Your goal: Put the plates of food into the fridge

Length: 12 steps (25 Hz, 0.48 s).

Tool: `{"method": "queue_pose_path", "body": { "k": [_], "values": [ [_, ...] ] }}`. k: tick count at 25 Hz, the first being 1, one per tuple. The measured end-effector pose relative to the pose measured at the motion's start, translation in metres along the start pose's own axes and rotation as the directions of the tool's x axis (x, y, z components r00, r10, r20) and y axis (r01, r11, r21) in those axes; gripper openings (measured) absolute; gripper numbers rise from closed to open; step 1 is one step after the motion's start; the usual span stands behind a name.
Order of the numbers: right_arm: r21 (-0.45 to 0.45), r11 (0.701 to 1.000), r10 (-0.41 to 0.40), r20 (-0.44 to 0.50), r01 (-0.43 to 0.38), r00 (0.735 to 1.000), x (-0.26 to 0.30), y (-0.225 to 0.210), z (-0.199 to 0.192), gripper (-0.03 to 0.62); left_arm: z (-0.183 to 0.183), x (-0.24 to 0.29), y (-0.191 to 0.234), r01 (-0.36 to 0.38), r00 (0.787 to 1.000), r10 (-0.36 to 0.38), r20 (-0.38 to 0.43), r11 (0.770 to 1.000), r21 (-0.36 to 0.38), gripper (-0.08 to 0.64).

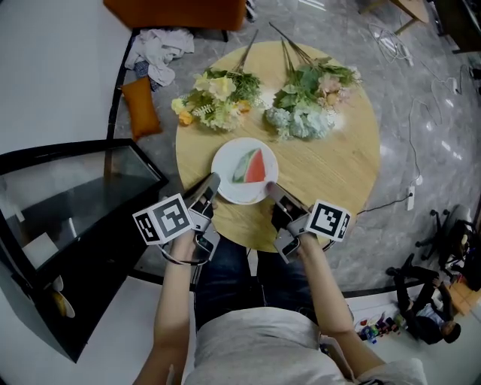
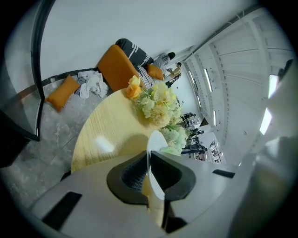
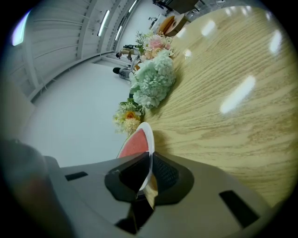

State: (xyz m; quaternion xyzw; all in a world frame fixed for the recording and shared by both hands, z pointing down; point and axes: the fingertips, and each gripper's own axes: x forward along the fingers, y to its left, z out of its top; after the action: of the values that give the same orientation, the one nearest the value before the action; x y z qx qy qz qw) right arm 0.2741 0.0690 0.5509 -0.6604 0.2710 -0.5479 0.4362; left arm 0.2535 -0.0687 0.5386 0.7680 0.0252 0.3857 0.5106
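A white plate [image 1: 225, 179] with a watermelon slice [image 1: 251, 166] sits near the front edge of the round wooden table [image 1: 338, 162]. My left gripper [image 1: 210, 186] is shut on the plate's left rim [image 2: 152, 153]. On the opposite side, my right gripper [image 1: 272, 192] is shut on its right rim [image 3: 148, 144]. In the right gripper view the red slice [image 3: 134, 144] shows just past the jaws. The fridge [image 1: 71, 218], black with its glass door open, stands to my left.
Two bunches of artificial flowers [image 1: 216, 96] [image 1: 310, 101] lie across the far half of the table. An orange chair [image 1: 176, 11] and orange cushion [image 1: 140, 107] with crumpled cloth [image 1: 159, 49] sit on the floor beyond. Cables [image 1: 417, 128] trail on the right.
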Motion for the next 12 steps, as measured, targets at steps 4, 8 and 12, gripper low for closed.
{"method": "queue_pose_path", "body": {
  "k": [4,8,12],
  "values": [
    [-0.026,0.996,0.080,-0.018,-0.081,0.997,-0.009,0.017,0.003,0.029,0.000,-0.012,-0.015,0.023,0.998,-0.022,0.062,1.000,-0.006,0.029],
    [-0.081,0.987,0.135,-0.081,-0.141,0.988,-0.021,0.035,0.000,0.025,-0.009,-0.029,-0.025,0.030,0.989,-0.024,0.147,0.999,-0.034,0.029],
    [-0.121,0.973,0.175,-0.163,-0.195,0.971,-0.037,0.051,-0.004,0.021,-0.026,-0.052,-0.038,0.052,0.964,-0.030,0.265,0.996,-0.077,0.031]
  ]
}}
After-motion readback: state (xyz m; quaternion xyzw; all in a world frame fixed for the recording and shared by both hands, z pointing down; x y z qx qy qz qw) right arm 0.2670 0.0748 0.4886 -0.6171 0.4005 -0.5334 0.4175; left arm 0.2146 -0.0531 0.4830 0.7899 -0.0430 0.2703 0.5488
